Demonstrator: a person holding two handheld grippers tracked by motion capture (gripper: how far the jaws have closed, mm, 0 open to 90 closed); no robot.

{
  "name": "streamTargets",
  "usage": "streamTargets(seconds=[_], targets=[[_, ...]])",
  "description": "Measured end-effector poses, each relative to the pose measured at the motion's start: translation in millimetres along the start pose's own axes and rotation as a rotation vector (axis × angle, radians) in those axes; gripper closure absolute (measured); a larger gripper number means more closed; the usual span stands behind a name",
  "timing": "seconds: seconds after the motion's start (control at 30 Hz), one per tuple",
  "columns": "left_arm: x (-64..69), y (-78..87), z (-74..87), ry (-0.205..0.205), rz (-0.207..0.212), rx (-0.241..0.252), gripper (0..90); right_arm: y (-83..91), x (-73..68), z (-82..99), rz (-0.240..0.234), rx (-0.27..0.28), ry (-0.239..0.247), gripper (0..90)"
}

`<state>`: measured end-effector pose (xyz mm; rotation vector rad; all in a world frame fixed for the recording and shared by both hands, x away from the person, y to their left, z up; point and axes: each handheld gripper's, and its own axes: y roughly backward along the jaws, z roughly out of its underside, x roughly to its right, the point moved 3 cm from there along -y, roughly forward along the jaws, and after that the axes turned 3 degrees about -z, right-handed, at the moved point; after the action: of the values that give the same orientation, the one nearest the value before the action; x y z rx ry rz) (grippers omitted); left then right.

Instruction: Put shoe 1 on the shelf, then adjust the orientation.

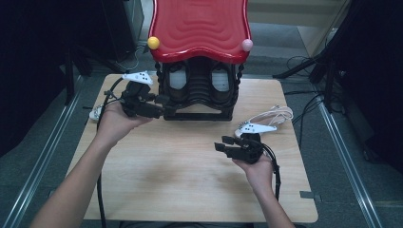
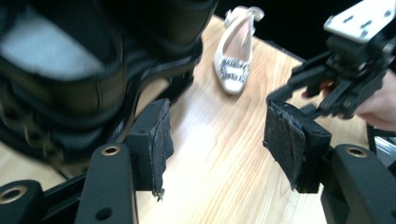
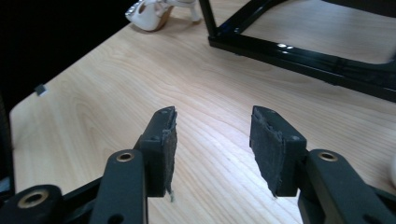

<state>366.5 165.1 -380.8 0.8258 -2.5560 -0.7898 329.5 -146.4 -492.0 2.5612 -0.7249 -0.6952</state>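
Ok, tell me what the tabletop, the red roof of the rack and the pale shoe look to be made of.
Tabletop: light wood or wood-look laminate with a matt finish; grain lines run across it.
Red roof: probably moulded plastic; it is glossy, with smooth wavy ridges catching highlights.
Pale shoe: looks like satin or smooth leather with a soft sheen, and a sparkly, rhinestone-like buckle on the toe; the exact fabric cannot be told.

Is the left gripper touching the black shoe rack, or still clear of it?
Cannot tell. In the high view the left gripper overlaps the black shoe rack; no view shows contact or gap plainly.
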Motion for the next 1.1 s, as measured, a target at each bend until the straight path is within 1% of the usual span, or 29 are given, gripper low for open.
streamTargets(seconds=[0.07,0.1,0.13,0.17,0.27,0.3,0.33,0.37,0.43,0.5,0.53,0.57,0.6,0.63,0.67,0.7,0.73,0.77,0.8,0.83,0.87,0.9,0.93,0.97,1.0,1.03,1.07,1.1], targets=[[1.1,-1.2,9.7,-0.003,-0.002,-0.005,41.1,2.1,1.7,-0.2,0.020,-0.001,0.010,51.8],[2.0,-1.8,13.9,-0.004,-0.010,-0.007,41.1,3.3,2.9,-0.2,0.021,0.005,0.009,51.8],[2.0,-1.8,13.9,-0.004,-0.010,-0.007,41.1,4.3,4.0,0.1,0.018,0.008,-0.001,51.8],[3.4,-2.6,22.0,-0.005,-0.012,-0.011,41.2,4.9,5.4,0.5,0.018,0.011,-0.006,51.8],[4.4,-4.5,35.5,0.007,-0.004,-0.012,41.1,5.3,7.0,2.2,0.021,0.003,-0.009,51.9],[4.2,-5.3,40.5,0.015,-0.004,-0.014,41.3,5.2,7.4,2.6,0.020,0.003,-0.005,51.8],[4.2,-5.3,40.5,0.015,-0.004,-0.014,42.0,5.4,7.5,2.8,0.019,0.000,-0.007,51.8],[3.1,-7.1,50.5,0.036,0.000,-0.018,43.1,5.4,7.8,2.9,0.019,0.002,-0.008,51.5],[1.6,-8.2,59.0,0.055,0.007,-0.019,45.5,5.5,8.4,3.0,0.017,0.002,-0.017,51.4],[-1.3,-8.4,65.5,0.067,0.005,-0.019,47.4,5.2,9.3,3.1,0.018,0.004,-0.017,51.4],[-1.3,-8.4,65.5,0.067,0.005,-0.019,50.0,5.2,9.3,3.1,0.018,0.004,-0.017,51.4],[-4.1,-8.3,69.7,0.062,-0.021,-0.028,54.5,4.3,9.7,3.6,0.017,0.000,-0.013,51.4],[-5.7,-7.7,71.4,0.056,-0.033,-0.037,57.9,3.9,9.5,3.9,0.017,-0.005,-0.014,51.3],[-7.5,-6.5,73.4,0.051,-0.041,-0.029,62.0,3.3,9.1,4.0,0.017,-0.008,-0.016,50.8],[-9.9,-5.4,75.6,0.062,-0.044,-0.016,66.1,2.8,9.0,3.9,0.016,-0.007,-0.011,50.6],[-12.8,-4.3,77.6,0.075,-0.038,-0.014,69.2,2.4,8.8,3.8,0.018,-0.008,-0.009,50.5],[-12.8,-4.3,77.6,0.075,-0.038,-0.014,72.4,2.1,8.6,3.9,0.018,-0.009,-0.008,50.5],[-16.3,-3.2,80.2,0.077,-0.040,-0.013,72.4,2.1,8.6,3.9,0.018,-0.009,-0.008,50.5],[-21.7,-1.7,83.8,0.082,-0.049,-0.014,78.9,0.7,9.1,4.6,0.019,-0.019,-0.001,50.4],[-24.9,-1.0,85.9,0.089,-0.044,-0.019,80.9,0.4,9.2,4.9,0.021,-0.023,-0.001,50.5],[-24.9,-1.0,85.9,0.089,-0.044,-0.019,82.5,-0.2,9.5,5.4,0.024,-0.027,-0.001,50.5],[-32.1,0.5,90.6,0.104,-0.064,-0.022,84.7,-0.6,9.9,5.7,0.029,-0.032,0.003,50.5],[-35.3,1.6,93.1,0.122,-0.061,-0.019,86.5,-0.6,10.9,6.1,0.039,-0.037,0.015,50.4],[-35.3,1.6,93.1,0.122,-0.061,-0.019,87.2,-0.6,11.8,6.6,0.048,-0.045,0.018,50.4],[-38.9,2.9,95.5,0.136,-0.064,-0.019,87.7,-1.0,13.0,7.2,0.051,-0.046,0.015,50.4],[-45.9,5.5,100.2,0.159,-0.087,-0.022,88.2,-1.1,14.1,7.7,0.050,-0.050,0.006,50.4],[-45.9,5.5,100.2,0.159,-0.087,-0.022,88.3,-1.6,14.9,8.3,0.051,-0.052,0.001,50.5],[-53.8,8.1,104.3,0.184,-0.109,-0.015,88.5,-2.1,15.1,8.9,0.048,-0.055,-0.002,50.5]])
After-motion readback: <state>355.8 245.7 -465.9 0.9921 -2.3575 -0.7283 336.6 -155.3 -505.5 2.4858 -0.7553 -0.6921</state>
